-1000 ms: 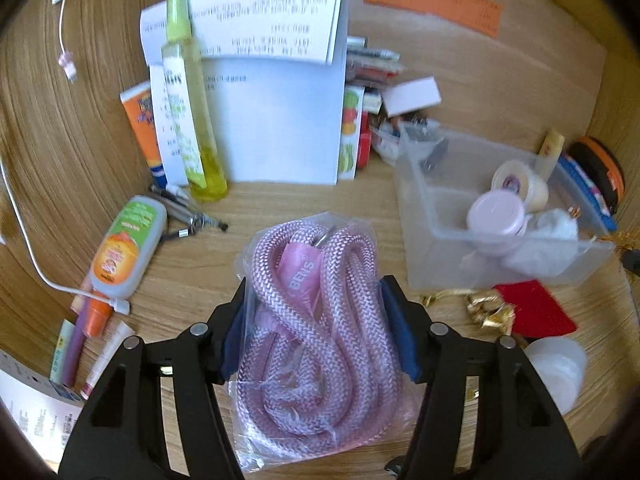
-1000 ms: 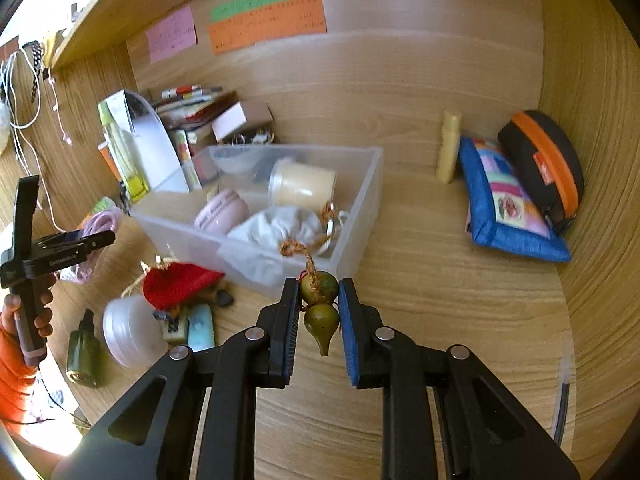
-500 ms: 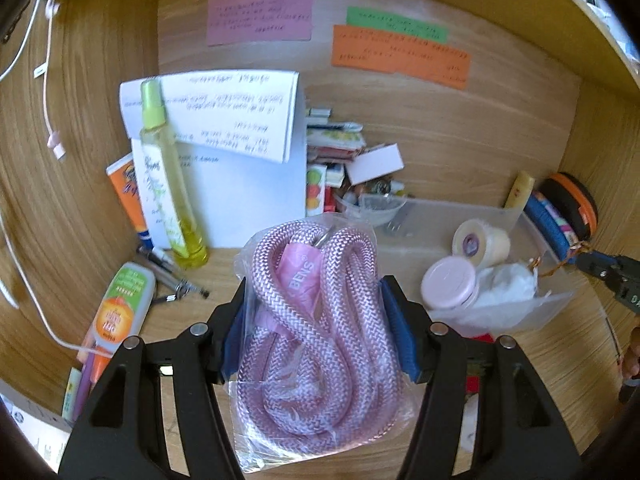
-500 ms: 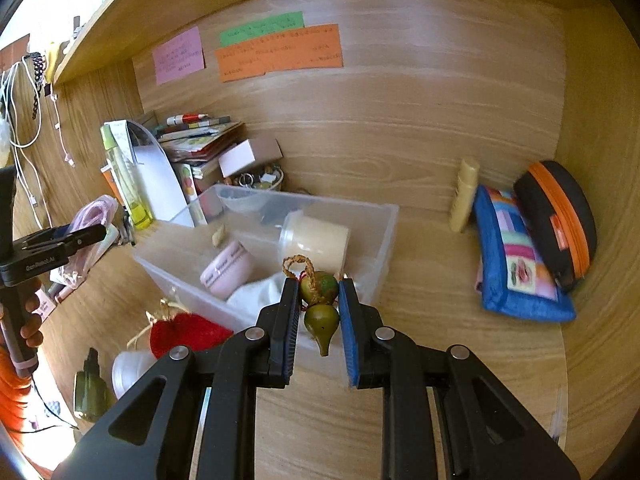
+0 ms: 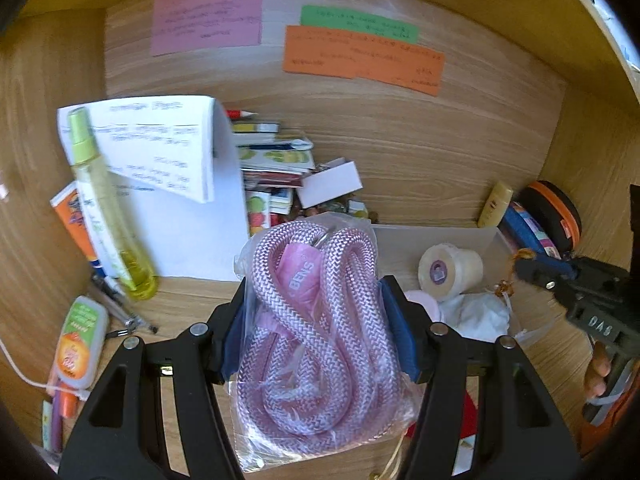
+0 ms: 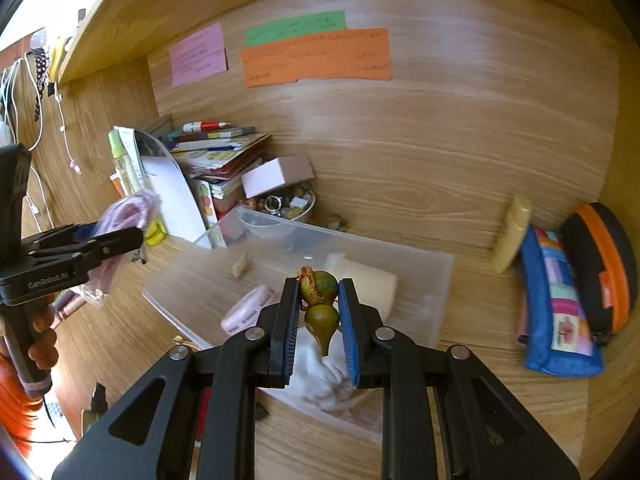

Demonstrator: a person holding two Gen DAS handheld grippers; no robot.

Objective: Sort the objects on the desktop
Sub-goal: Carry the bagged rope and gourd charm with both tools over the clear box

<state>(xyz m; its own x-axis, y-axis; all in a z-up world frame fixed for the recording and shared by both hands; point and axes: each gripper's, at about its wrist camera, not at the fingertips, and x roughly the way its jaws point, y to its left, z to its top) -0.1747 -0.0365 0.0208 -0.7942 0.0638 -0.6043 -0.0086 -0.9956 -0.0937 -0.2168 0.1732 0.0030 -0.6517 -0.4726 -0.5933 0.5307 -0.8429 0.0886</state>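
My left gripper (image 5: 316, 328) is shut on a clear bag of pink rope (image 5: 320, 332) and holds it up in the air, left of the clear plastic bin (image 5: 496, 240). It also shows in the right wrist view (image 6: 100, 240) with the pink rope (image 6: 132, 210). My right gripper (image 6: 320, 320) is shut on a green gourd charm (image 6: 320, 300) and holds it above the bin (image 6: 436, 276). The bin holds a cream tape roll (image 5: 450, 268), a pink round jar (image 6: 248, 312) and white cloth (image 5: 480, 316).
A yellow spray bottle (image 5: 108, 216), white papers (image 5: 180, 184), a stack of books (image 6: 216, 148) and a small dish of trinkets (image 6: 286, 204) stand at the back. An orange tube (image 5: 78, 344) lies left. A blue pouch (image 6: 560, 304) and black-orange case (image 6: 604, 264) lie right.
Both grippers have risen with their loads. The right gripper has moved forward over the bin with the gourd charm. The left gripper's view now looks higher at the back wall.
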